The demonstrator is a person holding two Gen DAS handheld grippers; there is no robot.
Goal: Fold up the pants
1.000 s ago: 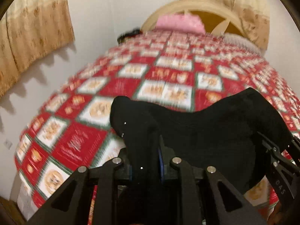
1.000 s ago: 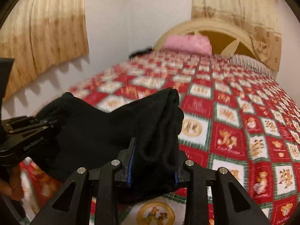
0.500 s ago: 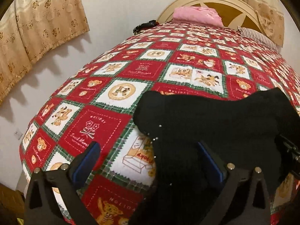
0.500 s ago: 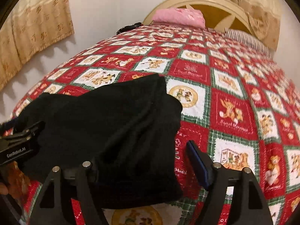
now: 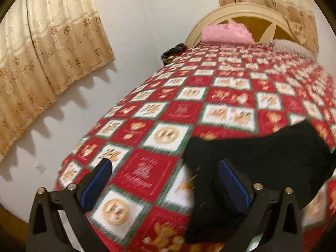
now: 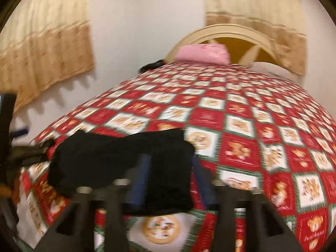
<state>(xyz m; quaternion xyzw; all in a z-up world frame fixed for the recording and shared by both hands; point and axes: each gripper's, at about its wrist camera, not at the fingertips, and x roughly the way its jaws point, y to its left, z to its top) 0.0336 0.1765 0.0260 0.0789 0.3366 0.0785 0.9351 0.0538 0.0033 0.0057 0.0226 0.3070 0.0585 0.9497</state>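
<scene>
The black pants (image 5: 262, 151) lie folded and flat on the red checked bedspread (image 5: 210, 96) near its front edge. My left gripper (image 5: 166, 176) stands wide open just above the bed; its right finger hangs over the pants' left end and nothing is held. My right gripper (image 6: 170, 163) hovers over the right end of the pants (image 6: 115, 157) with its jaws closing. Black cloth shows in the narrow gap between them, and it looks flat and not lifted. Blur hides whether the pads touch it. The left gripper (image 6: 23, 153) shows as a dark shape at the right wrist view's left edge.
A pink pillow (image 5: 226, 33) leans against the cream headboard (image 5: 262, 14) at the far end. A small dark object (image 5: 174, 52) sits at the bed's far left edge. A white wall with beige curtains (image 5: 52, 42) runs close along the bed's left side.
Both grippers held the pants a second ago and let go. The left stayed wide open; the right opened, then narrowed again. Both pulled back and up, and the pants now lie flat.
</scene>
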